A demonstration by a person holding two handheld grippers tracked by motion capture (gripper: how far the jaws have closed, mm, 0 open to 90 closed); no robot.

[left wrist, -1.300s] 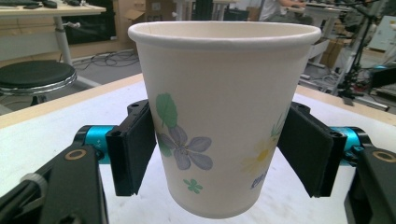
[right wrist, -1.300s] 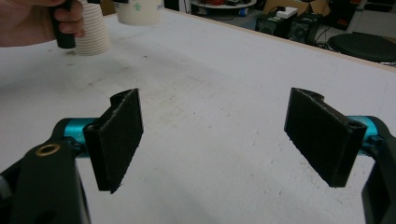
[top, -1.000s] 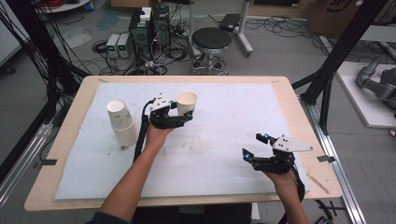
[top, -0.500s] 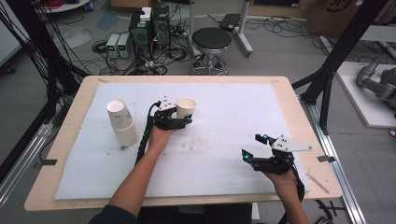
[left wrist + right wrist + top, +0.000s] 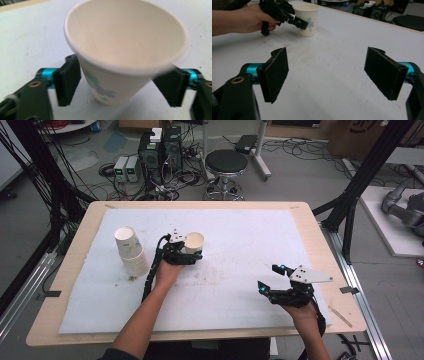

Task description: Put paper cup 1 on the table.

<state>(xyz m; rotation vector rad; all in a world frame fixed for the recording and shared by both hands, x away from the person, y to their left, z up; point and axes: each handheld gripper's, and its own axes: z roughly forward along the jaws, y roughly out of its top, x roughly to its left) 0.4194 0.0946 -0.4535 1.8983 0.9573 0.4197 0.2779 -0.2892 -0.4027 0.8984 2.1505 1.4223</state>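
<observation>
Left tongs (image 5: 117,85) just opened, pads off paper cup (image 5: 125,47) — upright, mouth up; right tongs (image 5: 329,75) wide.

A matt paper cup (image 5: 120,55) with a smooth rim stands on a scuffed white sheet (image 5: 240,285) over a wooden table (image 5: 70,275).

Paper cup (image 5: 194,243): white, tapered, rolled rim, printed green-and-purple flower on its side; stands upright and open-mouthed on the white table cover, slightly left of the table's centre; interior empty; its lower wall sits between the two black jaws of the left gripper (image 5: 117,86), both pads standing just clear of the wall; in the right gripper view the same cup (image 5: 307,18) stands well beyond the jaws.
</observation>
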